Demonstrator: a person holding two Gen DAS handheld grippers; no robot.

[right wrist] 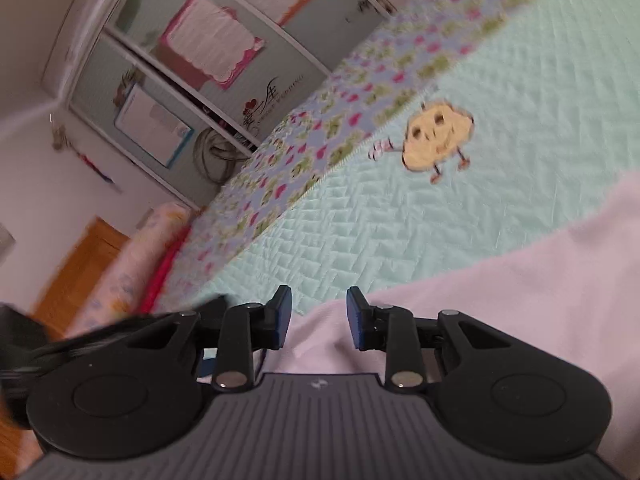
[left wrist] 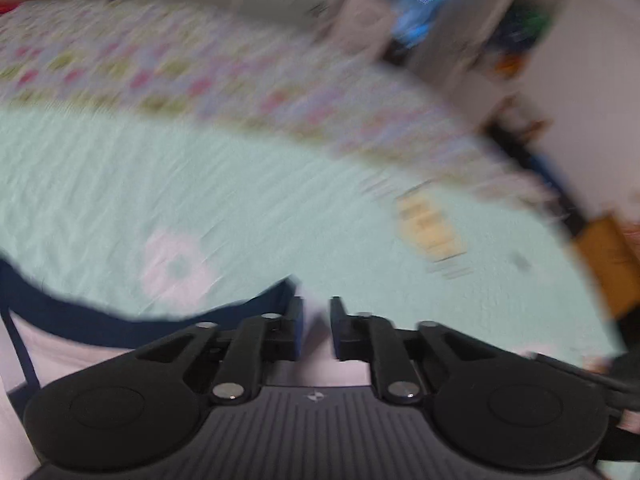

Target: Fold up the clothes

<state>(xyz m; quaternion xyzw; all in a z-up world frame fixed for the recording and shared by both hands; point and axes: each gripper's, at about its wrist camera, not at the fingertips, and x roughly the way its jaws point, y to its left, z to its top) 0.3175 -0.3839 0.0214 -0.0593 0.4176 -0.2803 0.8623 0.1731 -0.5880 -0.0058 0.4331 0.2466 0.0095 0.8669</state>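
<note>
Both claws spread: left claw point(left wrist: 316, 330) and right claw point(right wrist: 319, 318) over pale pink garment point(right wrist: 500, 280) with navy trim, beneath them on bed point(right wrist: 440, 220). Folding progress unclear.

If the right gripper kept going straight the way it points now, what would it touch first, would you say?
Most likely the pink garment, whose edge already lies between the open fingers of the right gripper. Beyond it is the mint quilt; depth is hard to judge.

One pink garment point(right wrist: 520, 272), one quilt point(right wrist: 460, 216), two grippers: left gripper point(left wrist: 316, 328), right gripper point(right wrist: 319, 318).
</note>
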